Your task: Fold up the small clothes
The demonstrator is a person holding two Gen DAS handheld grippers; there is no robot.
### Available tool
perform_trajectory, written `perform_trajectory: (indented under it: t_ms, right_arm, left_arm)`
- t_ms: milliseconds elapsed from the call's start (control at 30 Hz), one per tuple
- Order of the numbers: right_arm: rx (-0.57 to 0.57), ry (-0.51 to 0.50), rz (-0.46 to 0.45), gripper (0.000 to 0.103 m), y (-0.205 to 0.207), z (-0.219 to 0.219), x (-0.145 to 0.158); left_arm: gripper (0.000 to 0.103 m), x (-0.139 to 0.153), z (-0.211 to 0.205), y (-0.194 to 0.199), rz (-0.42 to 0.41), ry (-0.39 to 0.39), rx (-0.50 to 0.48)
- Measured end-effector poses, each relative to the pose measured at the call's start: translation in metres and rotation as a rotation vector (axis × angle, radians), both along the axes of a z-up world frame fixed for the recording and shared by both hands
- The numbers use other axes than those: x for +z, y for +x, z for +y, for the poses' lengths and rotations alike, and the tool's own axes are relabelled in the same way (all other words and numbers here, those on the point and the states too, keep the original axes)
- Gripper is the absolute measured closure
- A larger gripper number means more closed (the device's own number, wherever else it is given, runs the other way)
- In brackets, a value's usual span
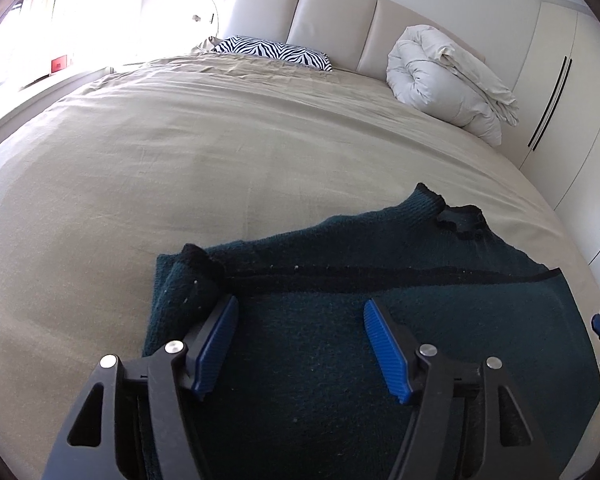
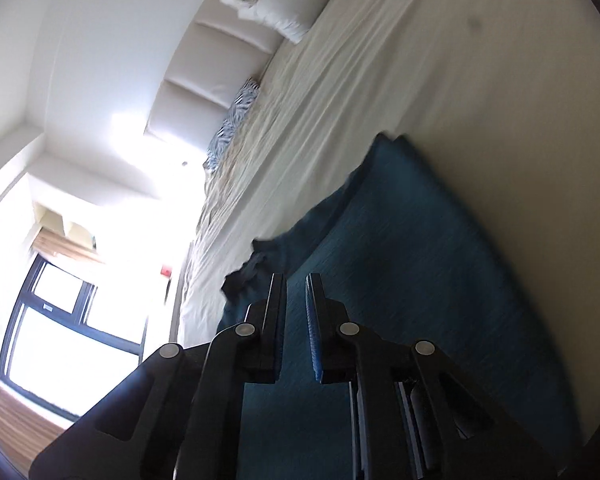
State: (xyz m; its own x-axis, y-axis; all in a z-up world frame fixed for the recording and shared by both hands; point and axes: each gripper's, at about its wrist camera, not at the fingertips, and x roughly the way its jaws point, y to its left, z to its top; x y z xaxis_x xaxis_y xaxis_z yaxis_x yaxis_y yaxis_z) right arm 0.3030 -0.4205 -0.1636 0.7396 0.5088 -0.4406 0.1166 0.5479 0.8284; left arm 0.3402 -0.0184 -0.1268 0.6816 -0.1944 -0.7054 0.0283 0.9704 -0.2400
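Hovering wide-jawed, the left gripper (image 1: pixel 298 316) spans a dark teal knit sweater (image 1: pixel 380 280) on the bed (image 1: pixel 180 152); the right gripper (image 2: pixel 296 292), jaws nearly closed, holds nothing.

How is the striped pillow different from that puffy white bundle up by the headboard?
The zebra pillow is patterned in black and white; the rolled duvet is plain off-white. The pillow lies flat and low, the duvet is rolled up into a tall, bulky heap. Both rest on the beige bed against the padded headboard.
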Motion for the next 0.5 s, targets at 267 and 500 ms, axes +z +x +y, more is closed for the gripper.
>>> perform_trajectory:
  t_ms: [267, 500]
  right_arm:
    - [0.381, -0.05, 0.12, 0.092, -0.006, 0.159, -0.047]
    - [0.142, 0.022, 0.059, 0.096, -0.024, 0.057, -0.054]
  left_arm:
    - [0.035, 0.0, 0.0, 0.0, -0.001, 0.002, -0.002]
    - [0.035, 0.0, 0.0, 0.0, -0.002, 0.003, -0.002]
